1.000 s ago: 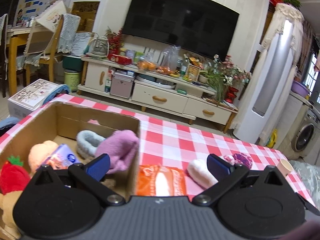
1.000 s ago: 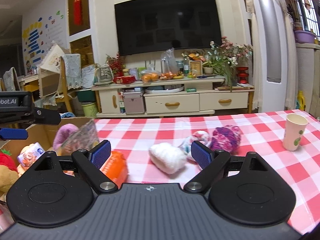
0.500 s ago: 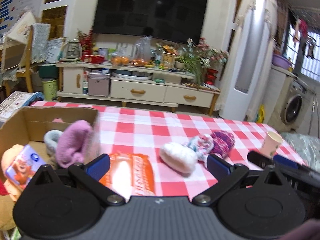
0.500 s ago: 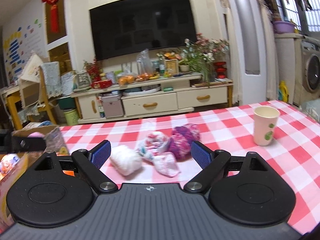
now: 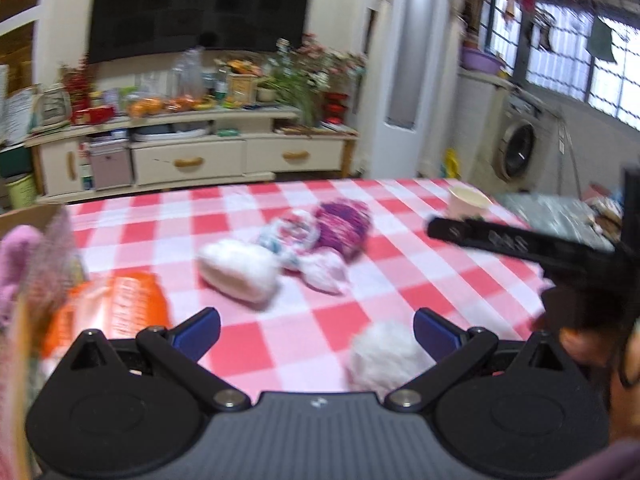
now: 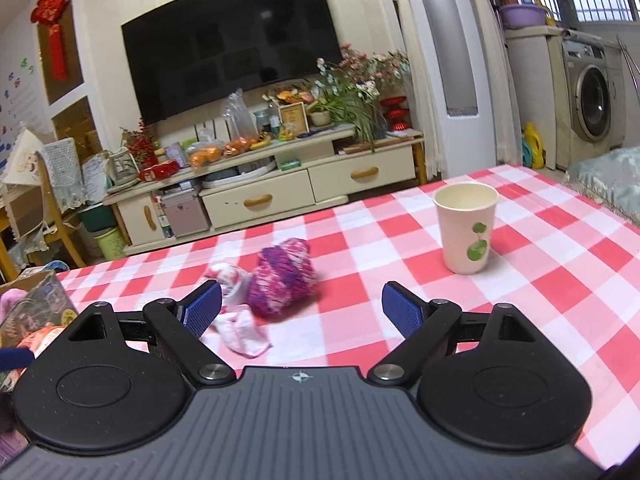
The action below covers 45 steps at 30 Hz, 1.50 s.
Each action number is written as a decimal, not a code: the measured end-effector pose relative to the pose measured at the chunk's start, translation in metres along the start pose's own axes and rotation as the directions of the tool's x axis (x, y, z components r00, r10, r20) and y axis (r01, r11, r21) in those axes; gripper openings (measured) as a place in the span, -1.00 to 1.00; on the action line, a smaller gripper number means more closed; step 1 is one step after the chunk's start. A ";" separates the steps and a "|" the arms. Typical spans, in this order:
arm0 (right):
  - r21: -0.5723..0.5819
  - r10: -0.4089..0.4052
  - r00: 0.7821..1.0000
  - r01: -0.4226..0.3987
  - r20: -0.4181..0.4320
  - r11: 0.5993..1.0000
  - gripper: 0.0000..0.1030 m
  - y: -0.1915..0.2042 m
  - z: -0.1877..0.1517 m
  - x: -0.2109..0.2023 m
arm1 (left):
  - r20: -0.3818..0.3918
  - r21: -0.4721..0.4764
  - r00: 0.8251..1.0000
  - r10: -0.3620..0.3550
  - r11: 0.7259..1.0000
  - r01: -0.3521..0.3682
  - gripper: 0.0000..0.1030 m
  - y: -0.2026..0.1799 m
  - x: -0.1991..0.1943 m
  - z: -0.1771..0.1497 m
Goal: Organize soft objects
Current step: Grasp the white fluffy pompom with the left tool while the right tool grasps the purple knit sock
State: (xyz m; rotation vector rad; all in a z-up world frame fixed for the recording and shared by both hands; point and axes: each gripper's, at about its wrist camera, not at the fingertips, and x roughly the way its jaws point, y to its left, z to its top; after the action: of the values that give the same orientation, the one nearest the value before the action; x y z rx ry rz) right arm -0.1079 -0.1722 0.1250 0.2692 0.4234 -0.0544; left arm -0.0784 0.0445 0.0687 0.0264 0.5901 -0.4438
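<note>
Your left gripper (image 5: 316, 330) and right gripper (image 6: 301, 306) both gape empty; the purple knit ball (image 6: 283, 278) sits mid-frame.

1. Tablecloth (image 6: 540, 280): red-and-white check, smooth, slight sheen.
2. Purple sock bundle (image 6: 282, 278): fuzzy knit cloth, matt.
3. White bundle (image 5: 240, 270): fluffy cloth, blurred.
4. Paper cup (image 6: 466, 228), at 2 o'clock from the purple bundle: matt paper.
5. Right gripper (image 6: 301, 309): matt black plastic, ribbed blue pads, metal pivot screws.
6. Orange packet (image 5: 116, 308): glossy plastic film.
</note>
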 end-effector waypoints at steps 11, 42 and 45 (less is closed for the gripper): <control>0.098 0.042 0.995 -0.033 -0.086 0.995 1.00 -0.012 -0.005 0.032 | -0.127 0.056 0.991 -0.052 0.997 0.060 0.98 -0.039 0.044 -0.015; 0.146 0.286 0.944 -0.264 -0.165 0.953 1.00 0.000 0.017 0.134 | -0.251 -0.019 0.968 -0.012 1.000 0.008 0.02 -0.032 0.085 -0.012; 0.141 0.276 0.947 -0.254 -0.163 0.957 0.97 0.001 0.014 0.134 | -0.252 -0.033 0.968 -0.015 0.999 0.007 -0.01 -0.029 0.085 -0.012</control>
State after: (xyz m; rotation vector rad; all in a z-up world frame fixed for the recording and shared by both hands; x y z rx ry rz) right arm 0.0204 -0.1745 0.0823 0.4489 0.5627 0.2121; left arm -0.0340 -0.0133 0.0158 0.0495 0.8479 -0.4448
